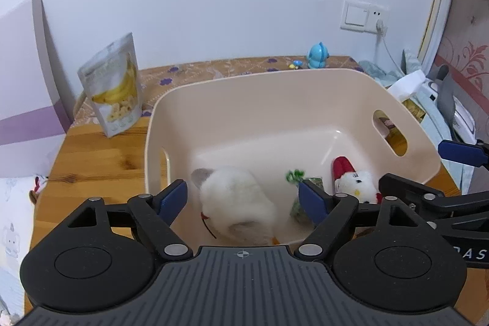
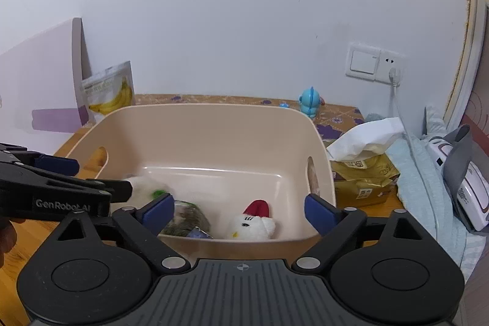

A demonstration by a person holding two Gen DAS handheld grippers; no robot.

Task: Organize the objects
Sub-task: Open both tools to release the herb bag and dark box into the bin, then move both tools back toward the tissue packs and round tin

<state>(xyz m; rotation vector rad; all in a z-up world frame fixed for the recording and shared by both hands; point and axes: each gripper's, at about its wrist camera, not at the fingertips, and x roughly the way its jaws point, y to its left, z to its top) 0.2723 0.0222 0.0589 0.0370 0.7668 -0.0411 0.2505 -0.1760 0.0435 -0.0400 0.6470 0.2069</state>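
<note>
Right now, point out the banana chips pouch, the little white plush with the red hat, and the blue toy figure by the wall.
Banana chips pouch (image 1: 114, 87): left wrist view, on its printed front.
White plush with red hat (image 2: 252, 223): right wrist view, on its face.
Blue toy figure (image 1: 318, 54): left wrist view, on its body.

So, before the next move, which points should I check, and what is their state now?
1. Left gripper open, nothing between pads: ok.
2. Right gripper open, holding nothing: ok.
3. White plush inside bin: ok.
4. Red-hat plush and green packet inside bin: ok.
5. Banana pouch still outside on table: not ok.
6. Blue toy should go in too: cannot tell.
</note>
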